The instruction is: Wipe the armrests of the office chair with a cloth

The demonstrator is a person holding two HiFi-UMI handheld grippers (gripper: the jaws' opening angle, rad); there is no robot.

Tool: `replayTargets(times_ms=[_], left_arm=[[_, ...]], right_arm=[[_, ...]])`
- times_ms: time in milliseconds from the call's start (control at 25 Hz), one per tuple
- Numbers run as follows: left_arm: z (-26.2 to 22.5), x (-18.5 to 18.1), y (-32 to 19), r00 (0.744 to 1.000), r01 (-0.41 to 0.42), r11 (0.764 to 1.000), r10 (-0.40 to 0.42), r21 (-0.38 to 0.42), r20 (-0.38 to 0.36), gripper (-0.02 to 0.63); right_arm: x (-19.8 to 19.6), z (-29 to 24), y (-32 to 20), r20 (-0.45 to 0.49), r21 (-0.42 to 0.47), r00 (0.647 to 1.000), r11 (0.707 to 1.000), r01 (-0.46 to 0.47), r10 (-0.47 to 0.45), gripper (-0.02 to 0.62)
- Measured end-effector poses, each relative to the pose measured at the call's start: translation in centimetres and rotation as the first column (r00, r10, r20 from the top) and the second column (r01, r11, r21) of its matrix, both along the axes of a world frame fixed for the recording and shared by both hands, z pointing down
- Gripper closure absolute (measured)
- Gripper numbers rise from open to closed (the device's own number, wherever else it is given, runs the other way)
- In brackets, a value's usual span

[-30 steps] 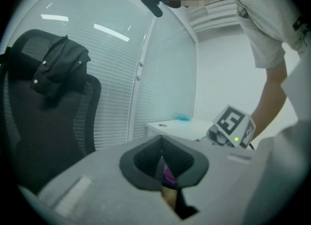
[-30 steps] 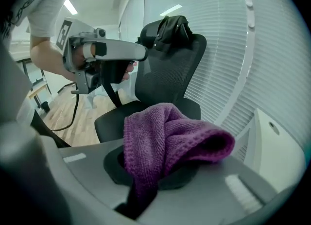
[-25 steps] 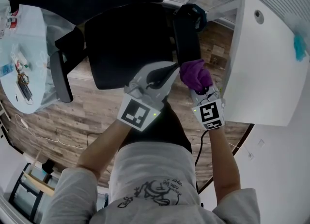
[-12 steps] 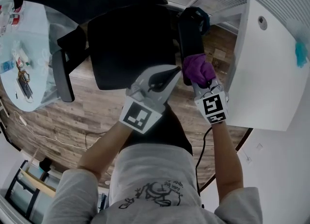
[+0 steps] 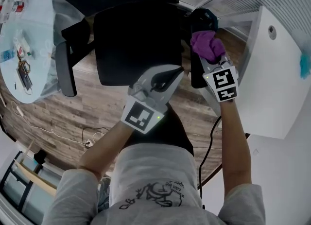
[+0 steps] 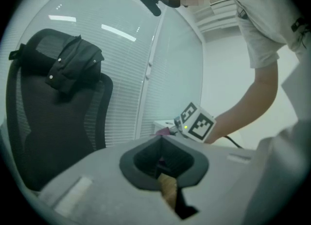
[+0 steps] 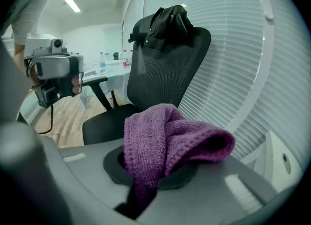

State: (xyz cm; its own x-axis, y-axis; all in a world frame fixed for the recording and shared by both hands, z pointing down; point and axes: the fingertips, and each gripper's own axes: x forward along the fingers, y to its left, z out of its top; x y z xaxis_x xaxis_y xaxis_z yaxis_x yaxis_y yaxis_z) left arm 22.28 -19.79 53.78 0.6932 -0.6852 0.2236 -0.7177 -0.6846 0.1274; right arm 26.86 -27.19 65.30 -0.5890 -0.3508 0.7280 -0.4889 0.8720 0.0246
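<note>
right gripper point(image 5: 211, 61) grips cloth point(image 5: 206, 43) | over armrest point(image 5: 196, 76) | white desk point(image 5: 277, 83) beside

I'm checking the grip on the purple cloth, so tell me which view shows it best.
The right gripper view: the purple cloth fills its middle, clamped in the right gripper's tongs. The head view shows a small purple lump over the armrest. The left gripper view catches only a sliver beside the marker cube.
</note>
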Motion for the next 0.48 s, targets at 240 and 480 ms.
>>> replayTargets(times_ms=[240, 480], left_arm=[[0.0, -0.6, 0.1, 1.000, 0.017, 1.000, -0.017, 0.002, -0.003, 0.603], [0.1, -0.8, 0.4, 1.000, 0.023, 1.000, -0.023, -0.005, -0.002, 0.603]], right_arm=[[-1.5, 0.3, -3.7, 0.006, 0.003, 1.000, 1.000, -0.002, 0.002, 0.552], [-2.5, 0.5, -5.7, 0.033, -0.021, 0.999, 1.000, -0.014, 0.015, 0.552]])
